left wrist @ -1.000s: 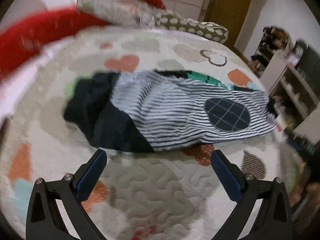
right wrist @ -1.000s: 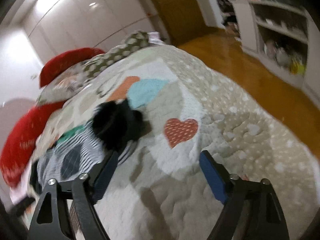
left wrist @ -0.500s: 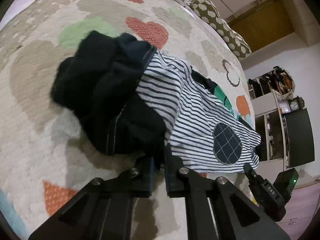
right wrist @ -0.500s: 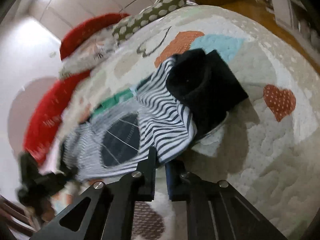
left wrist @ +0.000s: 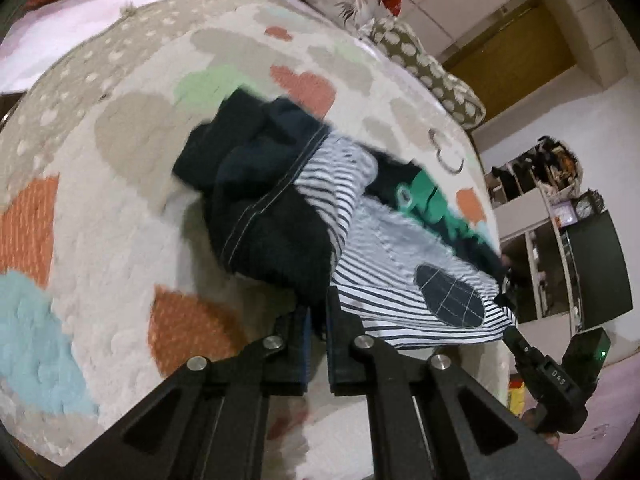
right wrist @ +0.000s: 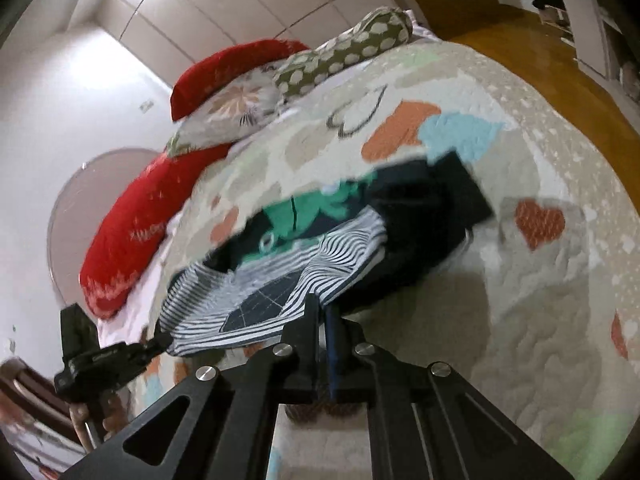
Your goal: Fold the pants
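Both grippers were wide open a second ago — now the left gripper (left wrist: 318, 316) is clamped on the pants (left wrist: 280, 220), on the dark cuff at twelve o'clock. The right gripper (right wrist: 322, 312) pinches the striped near edge, so the lift can start. Each view alone shows the other gripper, at the garment's far corner; it sags over the quilt (right wrist: 520, 300).

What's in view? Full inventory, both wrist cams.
pants: 1, striped white and navy with dark cuffs and a dark patch, mid quilt, edge lifted
green cloth: 1, under the pants
quilt: 1, cream with hearts, covers the bed
red pillows: 2, head of bed
floral pillow: 1, between the red ones
dotted bolster: 1, olive, head of bed
shelves: white, beside bed
left gripper: black, shut on pants' dark end
right gripper: black, shut on striped edge
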